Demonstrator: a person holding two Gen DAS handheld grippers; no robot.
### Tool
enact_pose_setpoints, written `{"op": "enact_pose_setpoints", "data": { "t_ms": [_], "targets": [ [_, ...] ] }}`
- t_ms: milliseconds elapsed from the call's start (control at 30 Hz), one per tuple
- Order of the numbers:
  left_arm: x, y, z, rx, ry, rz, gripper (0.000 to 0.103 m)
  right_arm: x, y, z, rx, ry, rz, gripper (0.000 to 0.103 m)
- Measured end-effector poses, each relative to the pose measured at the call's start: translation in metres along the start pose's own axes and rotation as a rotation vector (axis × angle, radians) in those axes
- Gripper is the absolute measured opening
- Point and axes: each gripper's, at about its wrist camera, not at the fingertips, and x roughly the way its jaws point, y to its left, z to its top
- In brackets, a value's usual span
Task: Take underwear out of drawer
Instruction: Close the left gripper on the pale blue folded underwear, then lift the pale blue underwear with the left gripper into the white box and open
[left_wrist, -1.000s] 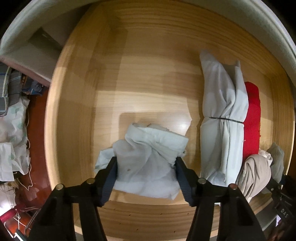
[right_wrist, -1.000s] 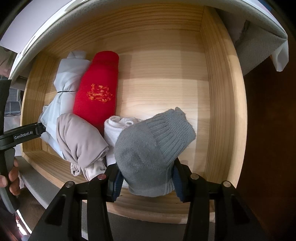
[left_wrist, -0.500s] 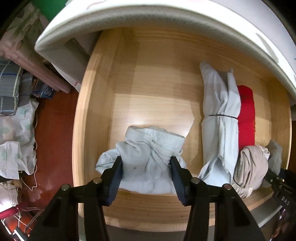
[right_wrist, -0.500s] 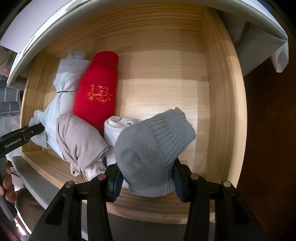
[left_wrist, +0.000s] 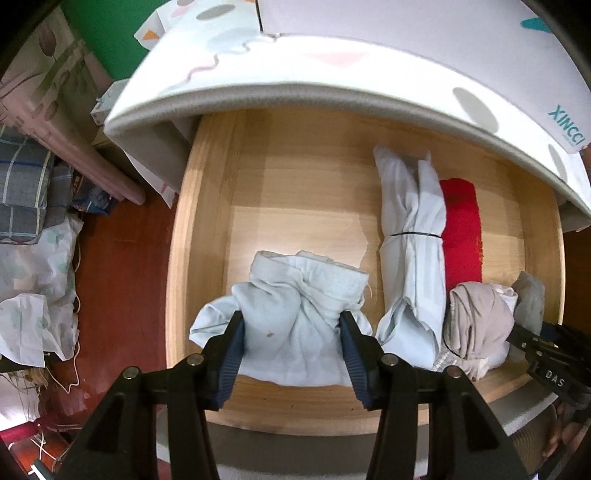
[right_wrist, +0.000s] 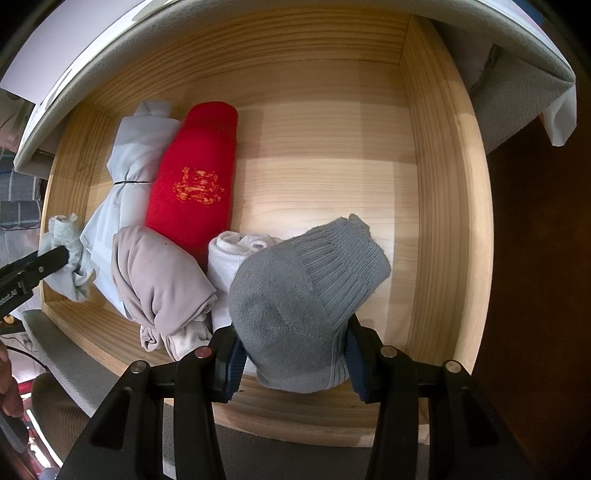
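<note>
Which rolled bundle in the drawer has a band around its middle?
The long pale blue-grey roll, cinched by a thin black band, lying against the red roll; the red one has none.

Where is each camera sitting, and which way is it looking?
Left wrist: on the left gripper, looking down into the wooden drawer; its black fingers pinch the pale blue crumpled underwear.
Right wrist: on the right gripper, looking down into the drawer's right side; its fingers pinch the grey knitted sock.
Both show: the red rolled cloth, the banded pale grey bundle, the beige bundle, and each other's gripper.
</note>
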Motion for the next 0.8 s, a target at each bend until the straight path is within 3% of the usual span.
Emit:
{"op": "enact_pose_setpoints", "data": {
  "t_ms": [200,400,633,800],
  "targets": [
    [-0.032,0.007,0.0,0.017,-0.07,-0.013,0.051,0.002,0.002,0.0,-0.006,-0.001,-0.008,0.043],
    [-0.091,0.02,0.008,0.027,-0.19,-0.05,0.051,0.002,0.007,0.0,-0.009,-0.002,-0.013,0.043],
    [-0.186,0.029,0.038,0.014,-0.393,-0.084,0.051,0.003,0.011,0.0,-0.015,-0.004,-0.023,0.043],
    [-0.226,0.02,0.07,0.036,-0.495,-0.053,0.051,0.003,0.013,-0.001,-0.02,-0.005,-0.03,0.043]
  ]
}}
